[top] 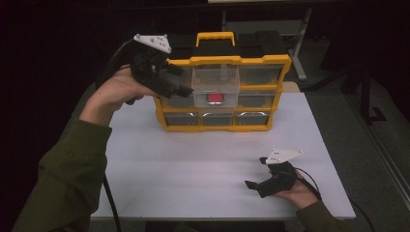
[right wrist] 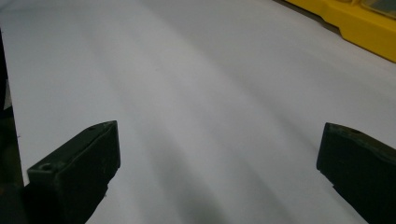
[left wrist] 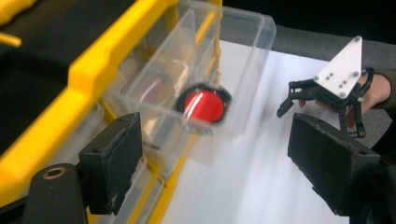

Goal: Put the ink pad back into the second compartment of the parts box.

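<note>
Yellow organizer (top: 227,121) upper centre of high view, clear drawer (top: 215,86) pulled out, red disc (top: 215,98) inside. Left gripper (top: 180,82) beside drawer, jaws apart, empty. Right gripper (top: 255,185) lower right on table (top: 193,169), jaws apart, empty. Drawer likely light, slick, brittle plastic; best held by front lip.

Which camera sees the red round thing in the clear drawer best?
The left gripper view: the red round thing sits large and close inside the clear drawer. The high view shows it small and blurry.
</note>
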The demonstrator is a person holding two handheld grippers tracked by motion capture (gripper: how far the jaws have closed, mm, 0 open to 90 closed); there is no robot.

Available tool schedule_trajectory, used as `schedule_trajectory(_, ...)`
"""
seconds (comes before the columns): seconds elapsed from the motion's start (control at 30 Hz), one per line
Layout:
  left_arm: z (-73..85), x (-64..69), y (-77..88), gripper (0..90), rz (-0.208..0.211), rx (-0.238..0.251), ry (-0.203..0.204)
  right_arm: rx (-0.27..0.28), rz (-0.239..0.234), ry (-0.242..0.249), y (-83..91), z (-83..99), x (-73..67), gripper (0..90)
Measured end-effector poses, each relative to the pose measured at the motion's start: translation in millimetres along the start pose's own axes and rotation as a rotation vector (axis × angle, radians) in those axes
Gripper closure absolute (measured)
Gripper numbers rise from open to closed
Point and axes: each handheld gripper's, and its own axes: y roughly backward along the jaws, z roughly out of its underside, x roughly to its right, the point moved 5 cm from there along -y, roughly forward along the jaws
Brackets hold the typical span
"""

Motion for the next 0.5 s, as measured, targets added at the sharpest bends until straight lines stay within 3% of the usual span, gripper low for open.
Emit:
schedule_trajectory(0.27,34.7,9.0,3.5,16.4,-0.032,0.012,0.029,-0.004,0.000,0.005,-0.9,-0.2,-2.0,0.0)
schedule_trajectory(0.5,65.2,11.7,-3.7,14.9,-0.056,0.017,0.067,-0.005,0.000,0.005,-1.1,0.0,-1.9,0.0)
